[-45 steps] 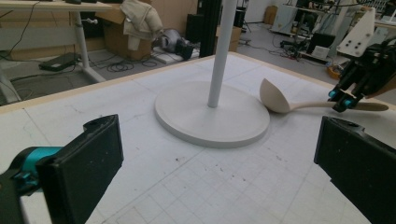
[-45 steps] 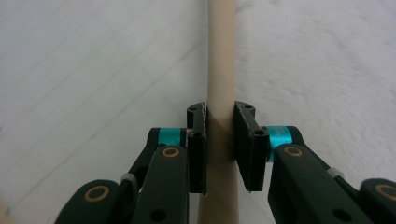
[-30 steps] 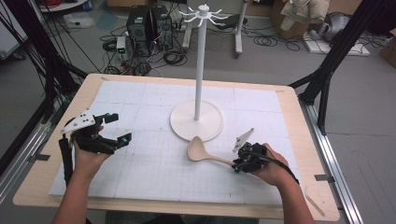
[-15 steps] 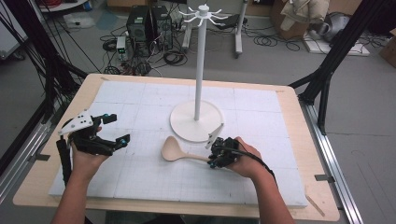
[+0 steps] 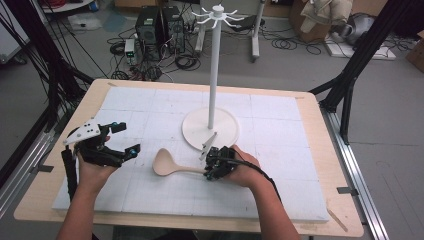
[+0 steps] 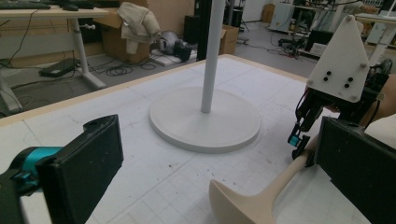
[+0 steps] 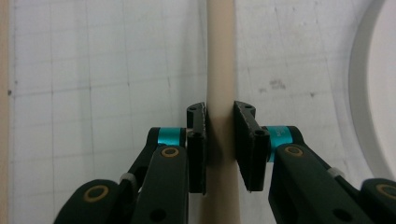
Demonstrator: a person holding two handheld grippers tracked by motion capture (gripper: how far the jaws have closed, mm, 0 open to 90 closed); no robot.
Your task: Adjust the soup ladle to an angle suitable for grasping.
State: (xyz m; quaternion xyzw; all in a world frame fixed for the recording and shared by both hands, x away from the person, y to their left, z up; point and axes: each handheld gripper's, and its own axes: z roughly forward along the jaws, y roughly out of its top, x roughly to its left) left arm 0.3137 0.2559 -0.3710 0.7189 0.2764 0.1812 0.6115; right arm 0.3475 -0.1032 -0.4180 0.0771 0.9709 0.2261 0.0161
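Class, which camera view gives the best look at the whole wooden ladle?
The high view: the ladle lies in full there, bowl to the left, handle running into the right gripper. The left gripper view shows bowl and part of the handle; the right gripper view shows just the handle between its jaws.

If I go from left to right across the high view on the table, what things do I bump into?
Left tool → spoon → right tool, with the stand's white base just behind it.

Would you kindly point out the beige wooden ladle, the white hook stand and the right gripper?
Beige wooden ladle (image 5: pixel 163 164), high view, on its bowl.
White hook stand (image 5: pixel 197 131), high view, on its round base.
Right gripper (image 7: pixel 219 116), right gripper view, between its fingertips.
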